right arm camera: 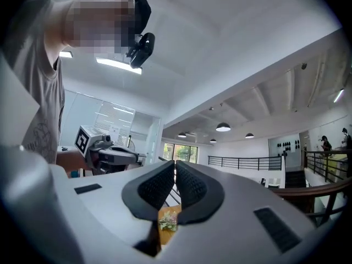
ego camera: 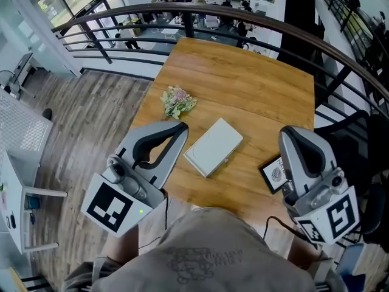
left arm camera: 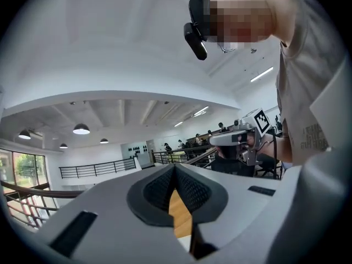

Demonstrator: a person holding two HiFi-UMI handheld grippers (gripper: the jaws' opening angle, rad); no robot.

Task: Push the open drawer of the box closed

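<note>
A flat white box [ego camera: 214,146] lies slantwise in the middle of the wooden table [ego camera: 255,84]; from here I cannot tell whether a drawer stands out of it. My left gripper [ego camera: 182,128] hovers just left of the box, its jaws closed together with nothing between them [left arm camera: 175,168]. The right gripper [ego camera: 287,134] is held to the right of the box, apart from it, and is also shut and empty [right arm camera: 175,164]. Both gripper views look up over the room, with only slivers of table showing under the jaws.
A small bunch of dried flowers [ego camera: 177,101] lies on the table behind and left of the box. A black-framed card [ego camera: 275,173] sits near the front right edge, under the right gripper. A curved railing [ego camera: 182,11] runs behind the table.
</note>
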